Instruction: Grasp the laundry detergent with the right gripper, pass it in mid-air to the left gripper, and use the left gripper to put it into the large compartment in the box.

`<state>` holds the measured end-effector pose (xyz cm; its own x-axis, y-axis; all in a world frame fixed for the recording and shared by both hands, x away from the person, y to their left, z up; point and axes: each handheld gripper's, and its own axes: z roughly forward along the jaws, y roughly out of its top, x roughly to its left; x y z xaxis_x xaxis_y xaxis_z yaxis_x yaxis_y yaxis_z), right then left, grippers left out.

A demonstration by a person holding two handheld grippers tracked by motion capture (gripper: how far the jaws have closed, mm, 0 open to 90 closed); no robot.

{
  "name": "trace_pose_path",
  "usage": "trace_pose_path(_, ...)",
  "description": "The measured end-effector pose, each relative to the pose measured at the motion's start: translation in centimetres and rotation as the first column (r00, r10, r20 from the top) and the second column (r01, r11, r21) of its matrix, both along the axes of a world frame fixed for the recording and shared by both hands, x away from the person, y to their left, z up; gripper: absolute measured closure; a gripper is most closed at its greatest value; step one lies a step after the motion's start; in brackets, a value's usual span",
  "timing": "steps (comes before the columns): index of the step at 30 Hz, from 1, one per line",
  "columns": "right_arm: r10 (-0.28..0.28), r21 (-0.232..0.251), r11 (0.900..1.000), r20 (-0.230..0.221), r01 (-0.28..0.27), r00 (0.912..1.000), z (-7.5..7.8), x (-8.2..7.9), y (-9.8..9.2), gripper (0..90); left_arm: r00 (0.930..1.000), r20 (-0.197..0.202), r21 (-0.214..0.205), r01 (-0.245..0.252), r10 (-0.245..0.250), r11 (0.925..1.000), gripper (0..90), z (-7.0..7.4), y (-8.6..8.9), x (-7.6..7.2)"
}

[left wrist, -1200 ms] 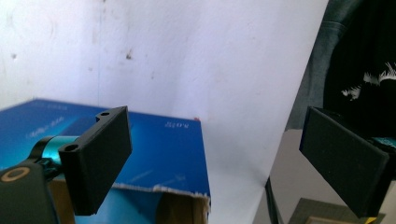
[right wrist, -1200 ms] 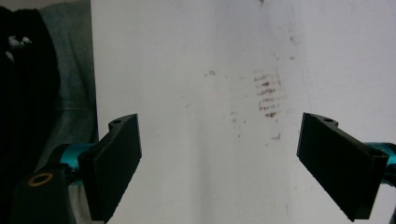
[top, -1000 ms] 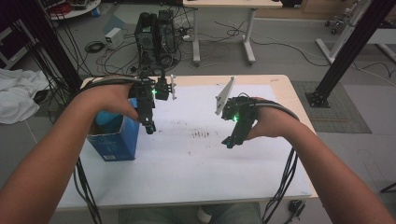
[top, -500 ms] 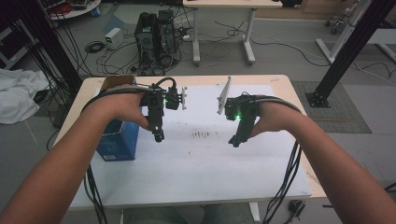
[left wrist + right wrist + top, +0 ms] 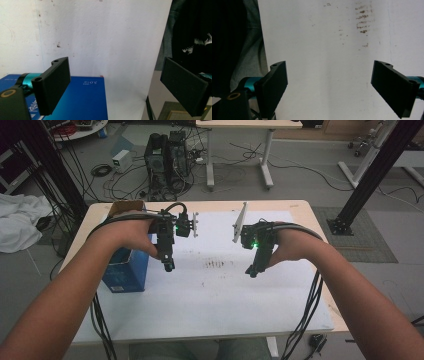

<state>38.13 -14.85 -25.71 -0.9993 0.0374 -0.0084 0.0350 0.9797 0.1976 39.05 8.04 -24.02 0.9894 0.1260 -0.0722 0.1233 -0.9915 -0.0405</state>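
As the left hand draws its tongs [image 5: 169, 265] away from the blue box [image 5: 125, 272], toward the middle of the table [image 5: 210, 320], the box is left standing alone at the table's left edge, just outside those tongs. Their jaws stand wide apart with nothing between them. The right tongs [image 5: 254, 268] hover level with them across a patch of dark stains [image 5: 215, 265], jaws equally spread and empty, barely shifted from a second ago. It looks as if the box has been let go, or not yet been taken up. The box is tall, blue, its cardboard flap open on top; in the left gripper view its face [image 5: 82, 100] bears small white print.
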Motion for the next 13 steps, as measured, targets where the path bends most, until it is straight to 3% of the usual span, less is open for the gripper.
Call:
trace_pose_path(7, -0.002, 0.0, 1.0, 0.001, 0.002, 1.0, 0.05, 0.03, -0.45, 13.0, 1.0, -0.005, -0.006, -0.007, 0.007, 1.0, 9.2, -0.12, 0.08, 0.02)
trace_pose_path(9, -0.012, -0.003, 0.9999, 0.0, 0.012, 0.9999, 0.04, -0.05, -0.52, 13.0, 0.9999, -0.009, -0.009, -0.006, 0.006, 0.9999, 9.2, -0.12, 0.09, 0.04)
trace_pose_path(10, -0.055, 0.012, 0.9984, -0.016, 0.055, 0.9984, 0.03, -0.36, -0.46, 13.0, 0.9999, -0.009, -0.011, -0.007, 0.007, 0.9999, 9.3, -0.13, 0.08, 0.03)
trace_pose_path(13, -0.056, 0.018, 0.9982, -0.012, 0.056, 0.9983, 0.11, -0.4, -0.49, 13.0, 0.9999, -0.011, -0.002, 0.006, -0.006, 1.0, 9.2, -0.15, 0.0, 0.05)
